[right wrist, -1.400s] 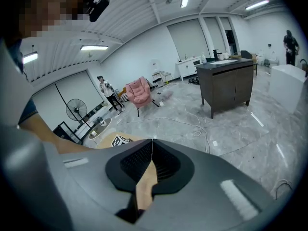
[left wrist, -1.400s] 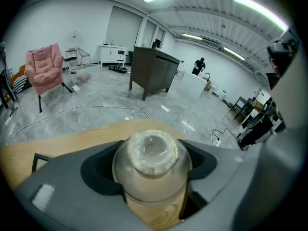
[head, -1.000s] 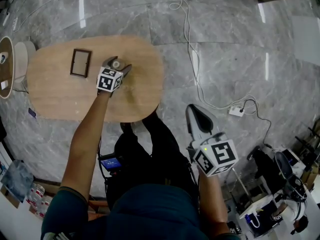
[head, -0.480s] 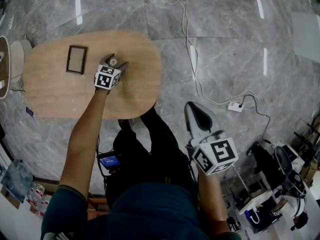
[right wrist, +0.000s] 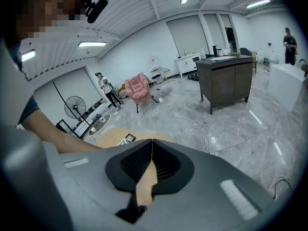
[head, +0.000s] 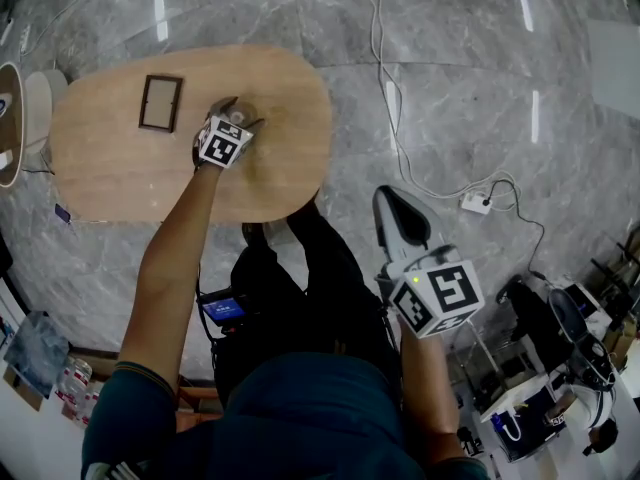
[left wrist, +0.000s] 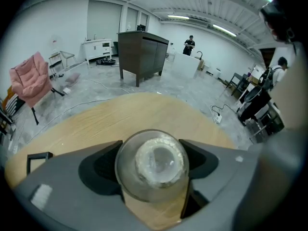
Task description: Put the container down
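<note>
A clear glass container [left wrist: 153, 170] with white residue inside stands upright between the jaws of my left gripper [left wrist: 151, 161]. The dark pads lie against its two sides, and the jaws have just been opening with the container still between them. In the head view the left gripper [head: 238, 114] is low over the oval wooden table [head: 120, 173], right of the middle, and the container [head: 243, 121] is mostly hidden by it. My right gripper [head: 398, 220] hangs off the table by the person's right side, above the floor. Its jaws meet in the right gripper view [right wrist: 150, 150] with nothing in them.
A small dark picture frame [head: 160, 103] lies on the table to the left of the left gripper. A white cable and a power strip [head: 474, 204] trail over the grey marble floor on the right. A round side table [head: 10, 128] stands at the left edge.
The left gripper, with the container between its jaws, has sunk a little toward the tabletop and rolled slightly. The right gripper has kept still.
</note>
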Demonstrator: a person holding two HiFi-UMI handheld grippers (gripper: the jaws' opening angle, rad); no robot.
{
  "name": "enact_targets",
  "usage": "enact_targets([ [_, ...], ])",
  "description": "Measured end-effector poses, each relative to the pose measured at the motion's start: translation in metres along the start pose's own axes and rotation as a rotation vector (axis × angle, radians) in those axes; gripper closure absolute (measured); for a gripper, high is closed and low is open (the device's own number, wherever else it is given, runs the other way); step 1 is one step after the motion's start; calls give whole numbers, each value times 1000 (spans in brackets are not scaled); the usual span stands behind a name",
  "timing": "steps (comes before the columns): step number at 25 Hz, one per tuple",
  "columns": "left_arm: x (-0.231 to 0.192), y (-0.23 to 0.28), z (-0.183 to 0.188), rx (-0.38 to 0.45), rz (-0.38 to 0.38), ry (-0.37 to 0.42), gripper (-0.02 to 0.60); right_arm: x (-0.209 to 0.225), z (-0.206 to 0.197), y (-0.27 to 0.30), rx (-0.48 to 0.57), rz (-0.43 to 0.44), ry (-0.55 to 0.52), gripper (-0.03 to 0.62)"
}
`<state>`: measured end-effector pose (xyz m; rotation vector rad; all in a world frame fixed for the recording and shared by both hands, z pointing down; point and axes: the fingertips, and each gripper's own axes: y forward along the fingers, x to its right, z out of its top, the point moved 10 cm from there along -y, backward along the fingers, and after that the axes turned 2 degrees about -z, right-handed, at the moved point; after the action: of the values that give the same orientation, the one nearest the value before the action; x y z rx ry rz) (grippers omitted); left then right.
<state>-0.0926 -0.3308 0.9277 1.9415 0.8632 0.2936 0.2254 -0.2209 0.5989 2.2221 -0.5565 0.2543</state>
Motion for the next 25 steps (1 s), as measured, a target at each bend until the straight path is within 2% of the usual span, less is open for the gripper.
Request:
enact_targets([
  [3, 0, -9, 0, 13, -32, -19, 175, -9, 0, -3, 8, 5, -7, 583],
  [8, -4, -39, 5, 45, -7, -4, 176, -25, 6, -10, 32, 19, -21, 583],
  [12, -10, -86, 13, 123, 22, -23, 183, -46, 13, -20, 58, 42, -39, 583],
  [16, -25, -159, 32, 243, 81, 21, 229, -79, 27, -30, 103, 65, -71, 582],
  [19, -32, -220, 47, 336, 121, 56, 329, -100, 39, -39, 139, 80, -97, 583],
  [23, -26, -304, 62, 454, 158, 69, 413, -127, 54, -59, 190, 87, -133, 582],
  [25, -20, -348, 69, 515, 184, 80, 480, -141, 62, -70, 222, 88, -152, 583],
])
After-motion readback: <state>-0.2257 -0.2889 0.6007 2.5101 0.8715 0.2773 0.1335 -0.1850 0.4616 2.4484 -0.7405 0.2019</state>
